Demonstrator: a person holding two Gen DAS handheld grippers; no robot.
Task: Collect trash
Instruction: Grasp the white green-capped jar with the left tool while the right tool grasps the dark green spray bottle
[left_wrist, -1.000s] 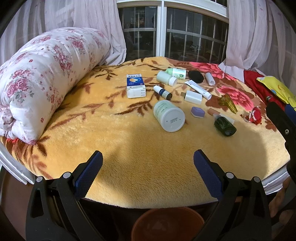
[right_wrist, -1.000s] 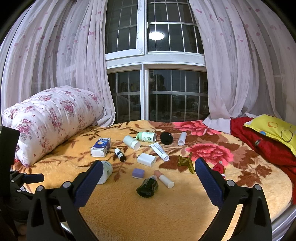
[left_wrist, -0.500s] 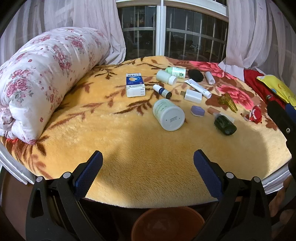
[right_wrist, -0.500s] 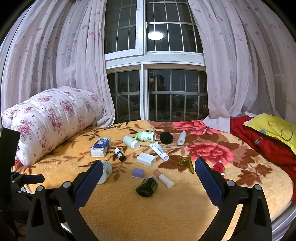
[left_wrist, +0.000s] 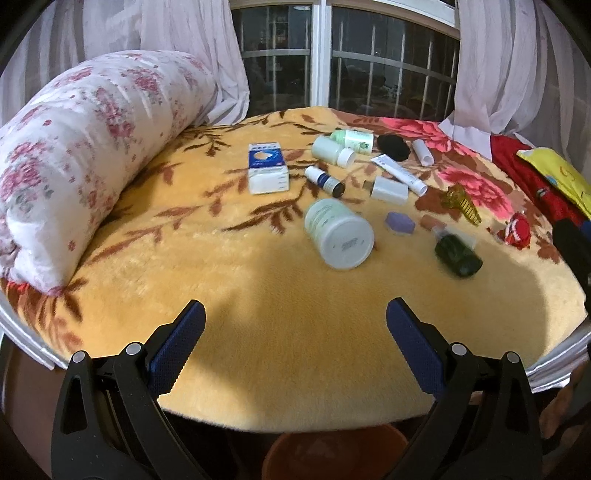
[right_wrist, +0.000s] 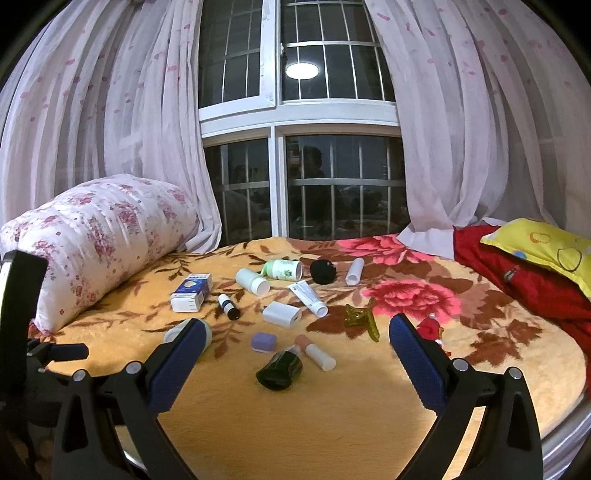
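Both grippers, left (left_wrist: 295, 332) and right (right_wrist: 295, 347), held spread wide, gripping nothing. Trash scattered mid-blanket (left_wrist: 280, 354): large white bottle (left_wrist: 338, 233), dark green bottle (right_wrist: 280, 370), possibly glass. Orange bin (left_wrist: 334, 456) below bed edge.

Both wrist views looked forward over the blanket (left_wrist: 280, 332) toward the window (right_wrist: 280, 177) at 12 o'clock; the left sat lower and nearer. The 2 shared the scattered bottles.
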